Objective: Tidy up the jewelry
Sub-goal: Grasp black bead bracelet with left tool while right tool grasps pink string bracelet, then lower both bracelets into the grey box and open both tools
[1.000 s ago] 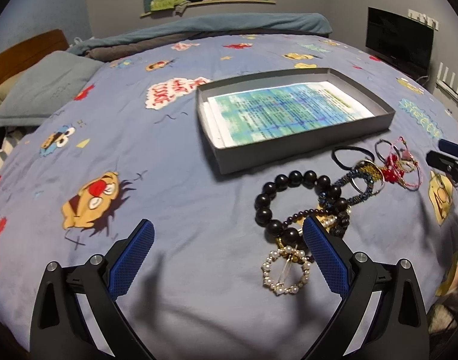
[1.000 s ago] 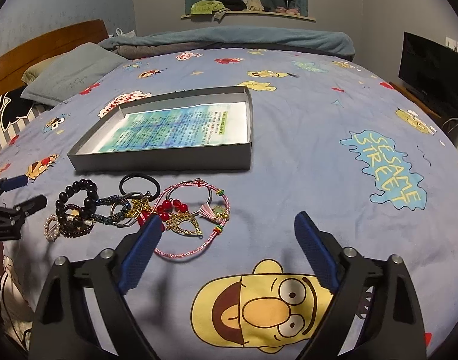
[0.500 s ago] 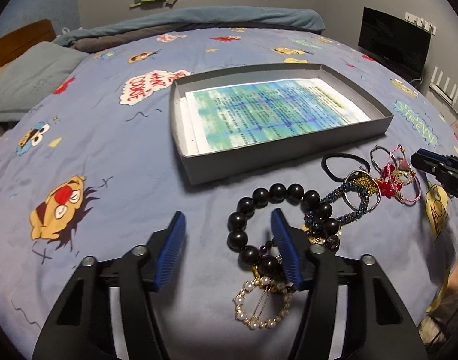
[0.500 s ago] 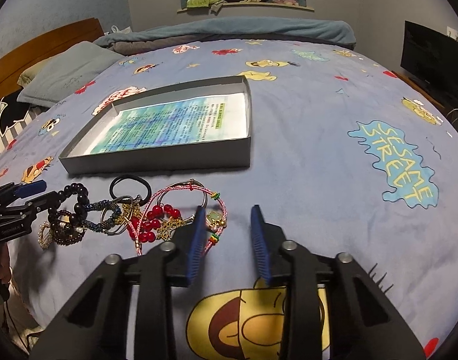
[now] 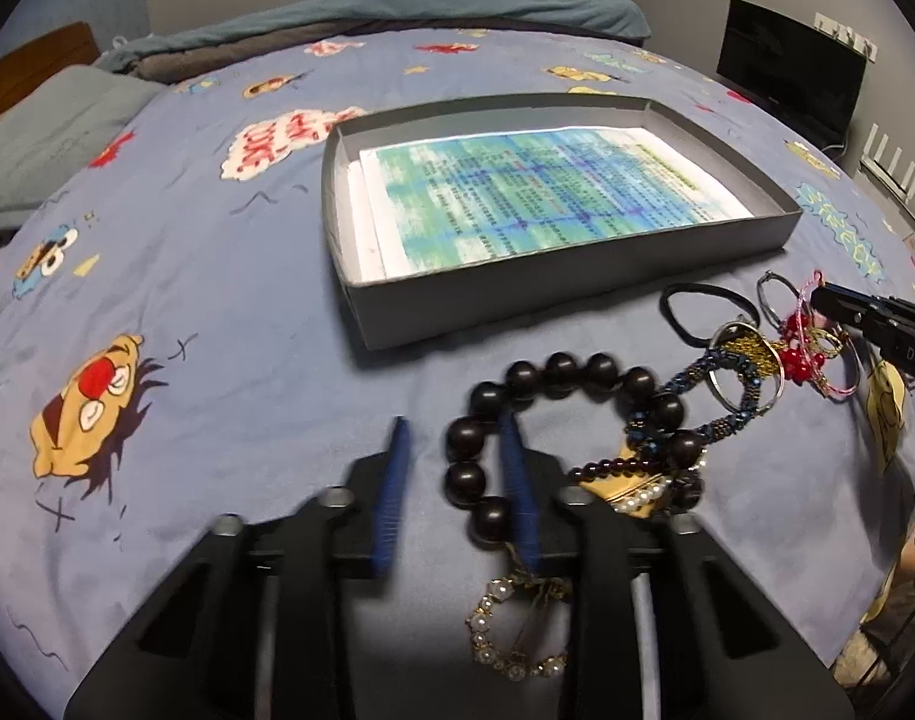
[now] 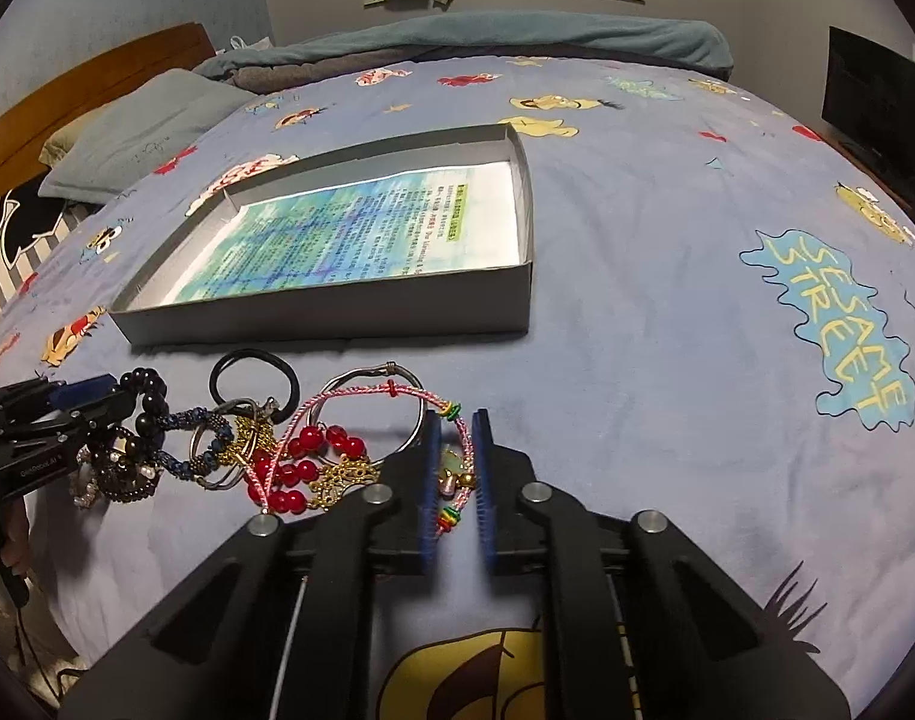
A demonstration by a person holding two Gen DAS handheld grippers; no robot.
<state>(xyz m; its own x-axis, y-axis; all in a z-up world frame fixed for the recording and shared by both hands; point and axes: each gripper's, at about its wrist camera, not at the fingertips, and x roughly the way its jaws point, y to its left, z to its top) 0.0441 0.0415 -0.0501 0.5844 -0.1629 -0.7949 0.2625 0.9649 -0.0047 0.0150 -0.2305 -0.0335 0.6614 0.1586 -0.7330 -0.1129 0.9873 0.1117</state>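
A heap of jewelry lies on the blue cartoon bedspread in front of a shallow grey box (image 5: 517, 294) (image 6: 337, 312) lined with printed paper. My left gripper (image 5: 452, 429) straddles the left side of a dark bead bracelet (image 5: 577, 366). Its jaws are closing, and a gap still shows between the left pad and the beads. A pearl bracelet (image 5: 511, 642) lies under that gripper. My right gripper (image 6: 455, 420) is shut on the pink cord bracelet (image 6: 361, 393), next to the red beads (image 6: 301, 450). The other gripper shows at the edge of each view: right gripper (image 5: 829, 306), left gripper (image 6: 97, 396).
A black hair tie (image 6: 253, 360), a blue beaded rope bracelet (image 5: 721, 372) and a silver bangle (image 6: 349, 375) lie tangled between the grippers. A grey pillow (image 6: 133, 126) and a wooden headboard (image 6: 85, 78) are far left. A dark screen (image 5: 787, 66) stands beyond the bed's right edge.
Both grippers have moved forward and down onto the jewelry while their jaws narrowed. The left now straddles the dark beads. The right has shut around the pink cord.
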